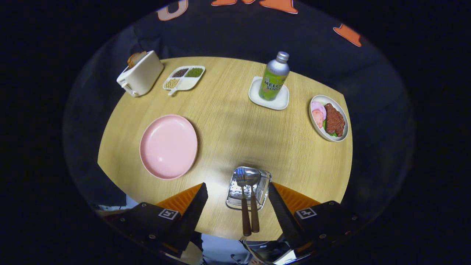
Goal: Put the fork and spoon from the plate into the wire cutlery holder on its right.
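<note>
A wire cutlery holder [262, 191] stands near the table's front edge, between my fingers. Inside it lie a fork [243, 206] and a spoon [253, 202], side by side, heads pointing away, wooden handles sticking out toward me. The pink plate [168, 146] sits bare to the left of the holder, beyond my left finger. My gripper [238, 189] hovers above the holder, open wide, touching neither piece of cutlery.
The round wooden table [235, 121] carries a toaster [141, 73] with bread and a divided dish of beans [184, 77] at the far left, a soda bottle [274, 76] on a white coaster, and a plate of meat [328, 117] at the right.
</note>
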A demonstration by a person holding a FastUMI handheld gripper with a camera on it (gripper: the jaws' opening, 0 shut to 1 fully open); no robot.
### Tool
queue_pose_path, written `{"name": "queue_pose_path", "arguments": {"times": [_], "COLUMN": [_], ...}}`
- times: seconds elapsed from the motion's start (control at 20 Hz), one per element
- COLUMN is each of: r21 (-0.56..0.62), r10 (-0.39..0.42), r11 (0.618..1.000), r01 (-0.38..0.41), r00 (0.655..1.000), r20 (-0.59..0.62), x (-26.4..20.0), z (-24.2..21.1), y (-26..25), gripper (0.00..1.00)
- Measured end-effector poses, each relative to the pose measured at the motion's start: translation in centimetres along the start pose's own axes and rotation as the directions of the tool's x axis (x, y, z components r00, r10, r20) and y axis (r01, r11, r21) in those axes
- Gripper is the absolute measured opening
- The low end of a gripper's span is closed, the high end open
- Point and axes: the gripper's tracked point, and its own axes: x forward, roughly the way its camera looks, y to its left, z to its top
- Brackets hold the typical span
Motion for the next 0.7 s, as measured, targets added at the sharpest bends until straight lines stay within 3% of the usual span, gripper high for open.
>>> {"name": "queue_pose_path", "arguments": {"times": [0.3,0.45,0.7], "r21": [0.121,0.134,0.216], "r10": [-0.017,-0.083,-0.132], "r11": [0.993,0.99,0.976], "r01": [-0.015,0.034,0.025], "r00": [0.965,0.923,0.858], "r20": [0.263,0.377,0.497], "x": [-4.5,-7.1,-10.4], "z": [4.1,5.5,6.1], "y": [1.7,1.7,3.6], "gripper": [0.99,0.99,0.99]}}
